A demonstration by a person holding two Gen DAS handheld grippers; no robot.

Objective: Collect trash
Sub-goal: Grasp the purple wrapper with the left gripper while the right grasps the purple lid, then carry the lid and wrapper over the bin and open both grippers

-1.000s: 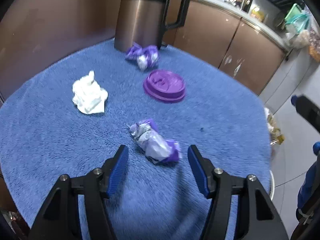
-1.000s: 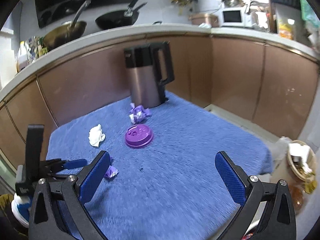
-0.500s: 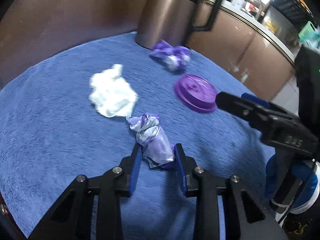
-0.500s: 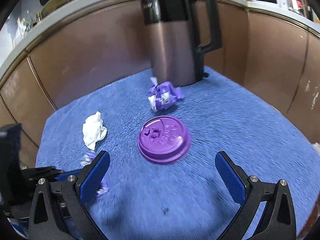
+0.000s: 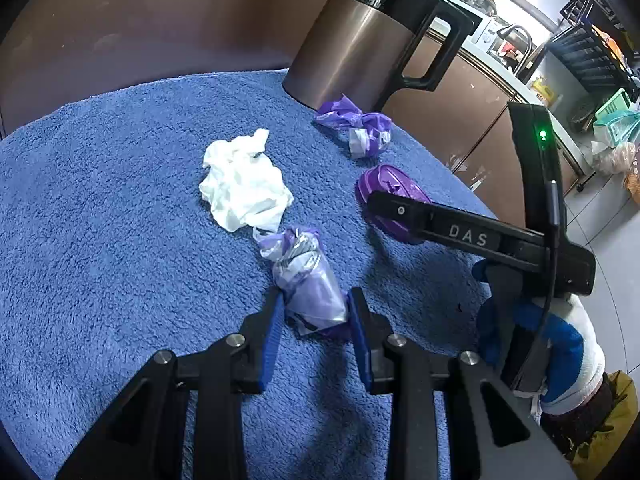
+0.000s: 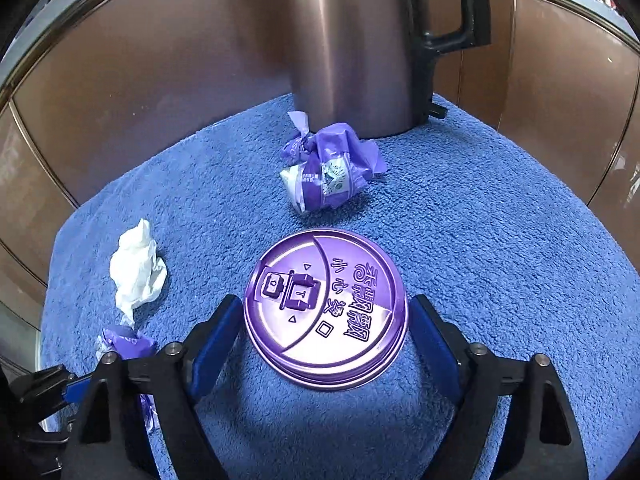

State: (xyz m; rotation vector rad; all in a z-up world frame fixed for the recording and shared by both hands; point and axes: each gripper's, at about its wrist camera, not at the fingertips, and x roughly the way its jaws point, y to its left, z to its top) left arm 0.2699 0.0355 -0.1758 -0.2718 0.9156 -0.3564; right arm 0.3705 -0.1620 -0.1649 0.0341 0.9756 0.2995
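On a blue towel-covered table (image 5: 100, 240) below brown kitchen cabinets, the left gripper (image 5: 316, 320) is clamping a crumpled purple wrapper (image 5: 308, 288). The right gripper (image 6: 326, 332), its jaws just closing, is straddling a purple cup lid (image 6: 326, 304) without clearly gripping it. Beyond are lying 1 white tissue (image 5: 244, 184), another purple wrapper (image 6: 328, 168) and a steel kettle (image 6: 352, 48).

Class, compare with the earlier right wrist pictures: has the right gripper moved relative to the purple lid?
Yes. The right gripper has come forward and down toward the kettle; its closing jaws now flank the purple lid.
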